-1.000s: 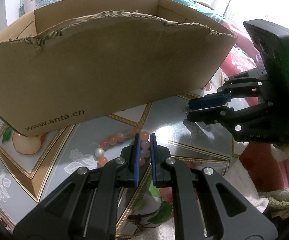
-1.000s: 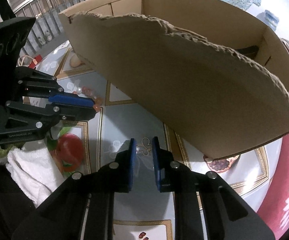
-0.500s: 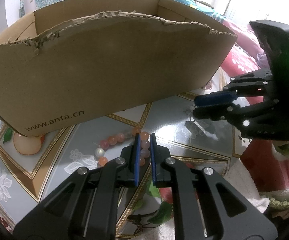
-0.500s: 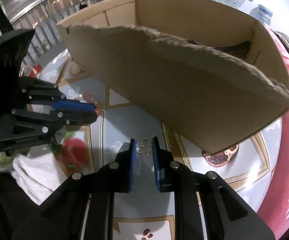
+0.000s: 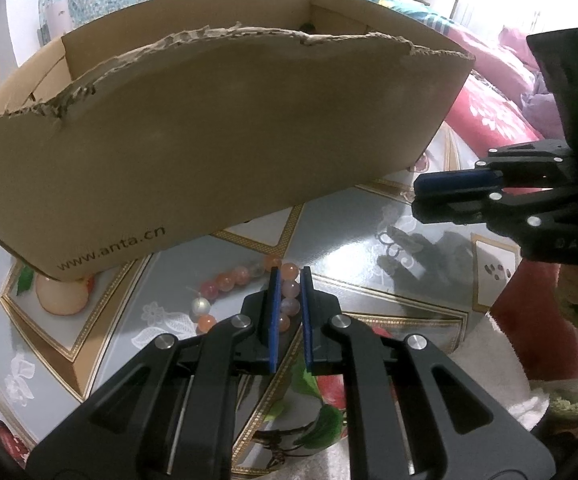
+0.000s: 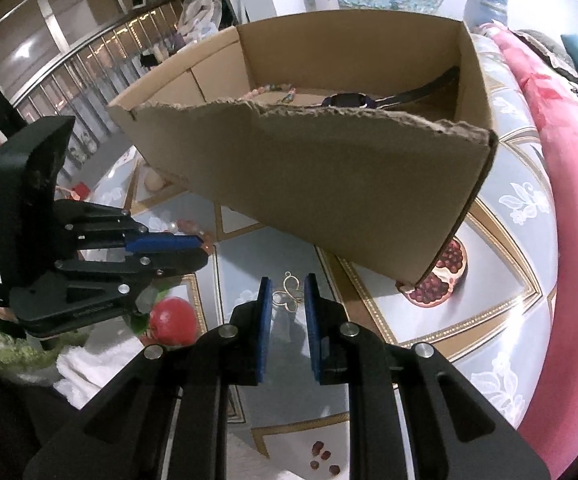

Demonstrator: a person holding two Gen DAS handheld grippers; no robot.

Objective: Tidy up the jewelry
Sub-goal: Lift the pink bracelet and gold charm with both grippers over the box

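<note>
In front of the torn cardboard box (image 6: 329,184), on the patterned tabletop (image 5: 353,240), I am working both grippers over loose jewelry. The left gripper (image 5: 287,300) is standing nearly closed around the pink bead bracelet (image 5: 245,280), its pads squeezing a few beads while the rest of the strand is trailing on the table. The right gripper (image 6: 287,300) is hovering with a narrow gap, a small gold butterfly charm (image 6: 287,294) sitting between its pads; I cannot tell whether they are actually pinching it. My worry is that the charm is slipping out as I am lifting, since it is thin, or that the dangling strand is snagging on the box's ragged front edge.
</note>
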